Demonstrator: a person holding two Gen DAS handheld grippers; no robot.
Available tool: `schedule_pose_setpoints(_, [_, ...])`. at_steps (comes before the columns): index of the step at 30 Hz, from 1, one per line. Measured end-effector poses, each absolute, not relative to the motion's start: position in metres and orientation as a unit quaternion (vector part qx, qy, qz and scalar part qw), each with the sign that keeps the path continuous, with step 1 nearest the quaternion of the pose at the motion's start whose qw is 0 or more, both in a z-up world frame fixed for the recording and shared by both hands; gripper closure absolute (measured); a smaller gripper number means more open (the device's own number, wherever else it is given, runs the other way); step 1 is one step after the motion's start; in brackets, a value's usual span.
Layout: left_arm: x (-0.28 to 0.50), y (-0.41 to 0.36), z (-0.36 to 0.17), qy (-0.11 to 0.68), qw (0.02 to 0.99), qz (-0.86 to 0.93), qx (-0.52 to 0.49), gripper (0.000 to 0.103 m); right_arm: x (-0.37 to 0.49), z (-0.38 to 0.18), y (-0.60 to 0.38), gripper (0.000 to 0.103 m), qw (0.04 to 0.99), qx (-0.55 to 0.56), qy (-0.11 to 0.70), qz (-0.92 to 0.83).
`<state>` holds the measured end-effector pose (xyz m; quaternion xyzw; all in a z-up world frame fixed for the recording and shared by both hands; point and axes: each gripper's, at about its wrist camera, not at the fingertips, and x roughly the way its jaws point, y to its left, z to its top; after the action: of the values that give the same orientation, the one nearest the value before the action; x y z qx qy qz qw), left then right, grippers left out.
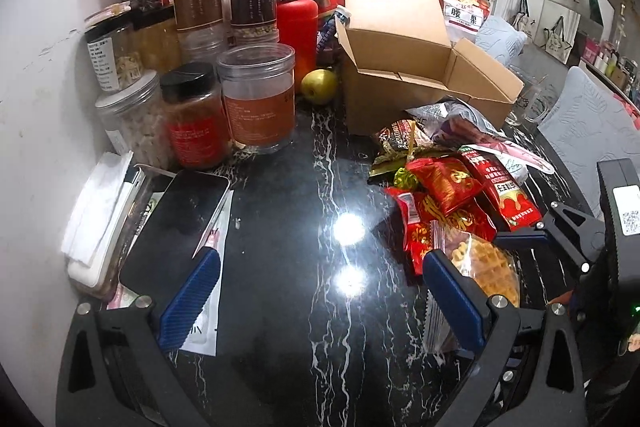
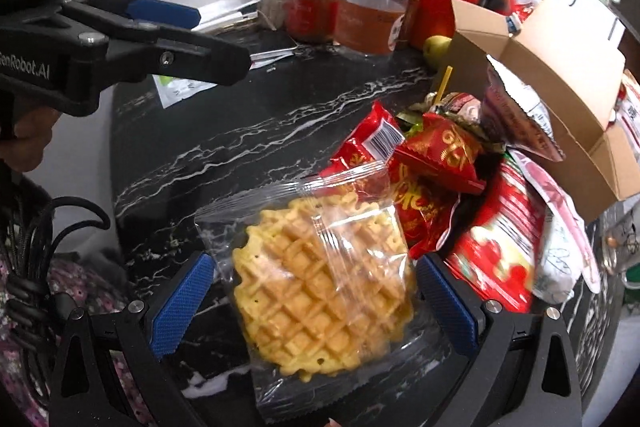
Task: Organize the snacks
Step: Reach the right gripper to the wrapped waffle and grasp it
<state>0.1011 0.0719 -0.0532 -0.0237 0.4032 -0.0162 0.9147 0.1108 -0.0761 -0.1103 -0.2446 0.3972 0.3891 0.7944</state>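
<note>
- The black marbled tabletop (image 1: 280,227) carries an open cardboard box (image 1: 404,67) at the back right and a cluster of jars (image 1: 256,95) by the wall.
- A pile of red snack packets (image 2: 440,163) lies in front of the box.
- The clear-wrapped waffle (image 2: 320,283) lies at the pile's near edge, between the 2 blue pads of the right tongs (image 2: 316,303), which stand wide and hold nothing.
- The left tongs (image 1: 320,291) are wide too, over bare tabletop, with the waffle just beside the right-hand pad.
</note>
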Motion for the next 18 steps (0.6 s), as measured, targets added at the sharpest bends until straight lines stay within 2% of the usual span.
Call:
schedule_pose_setpoints(4, [0.108, 0.071, -0.057, 0.411, 0.911, -0.018, -0.023, 0.0, 0.12, -0.115, -0.081, 0.002, 0.805, -0.202, 0.416, 0.372])
schedule_pose_setpoints(8, [0.113, 0.07, -0.06, 0.416, 0.909, -0.019, -0.024, 0.0, 0.119, -0.113, -0.09, 0.02, 0.817, -0.182, 0.417, 0.354])
schedule_pose_setpoints(18, [0.122, 0.065, -0.063, 0.421, 0.906, -0.024, -0.033, 0.0, 0.104, -0.09, -0.136, 0.024, 0.845, -0.058, 0.407, 0.344])
